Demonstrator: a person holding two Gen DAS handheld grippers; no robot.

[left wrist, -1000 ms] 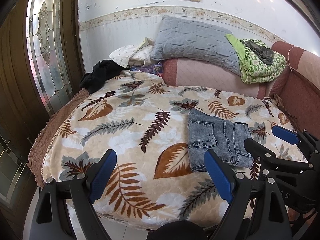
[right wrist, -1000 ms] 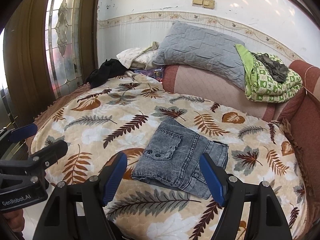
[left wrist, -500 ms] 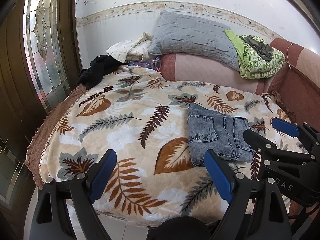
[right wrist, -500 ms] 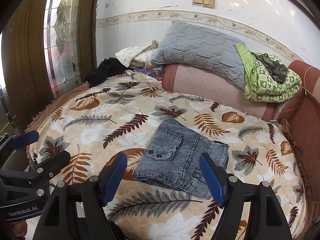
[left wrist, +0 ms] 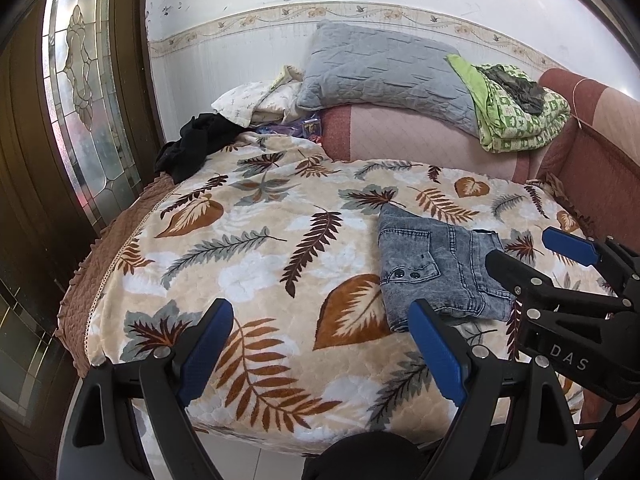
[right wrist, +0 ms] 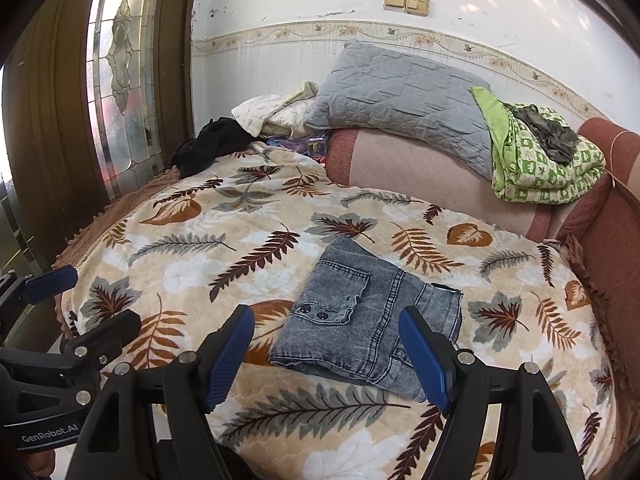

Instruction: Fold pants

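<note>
- Grey-blue washed-denim pants [right wrist: 366, 316], folded into a compact rectangle, lie on the cream leaf-print quilted bedspread [left wrist: 248, 264] — near its front edge.
- Left gripper [left wrist: 320, 344] hangs clear of the pants, blue-padded fingers apart.
- Right gripper [right wrist: 332, 348] — fingers apart, holding nothing, just before the pants.

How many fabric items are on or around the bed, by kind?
Folded jeans: 1
Grey pillow: 1
White pillow: 1
Green blanket: 1
Black garment: 1
Dark garment on the green blanket: 1
Leaf-print bedspread: 1
Total: 7
</note>
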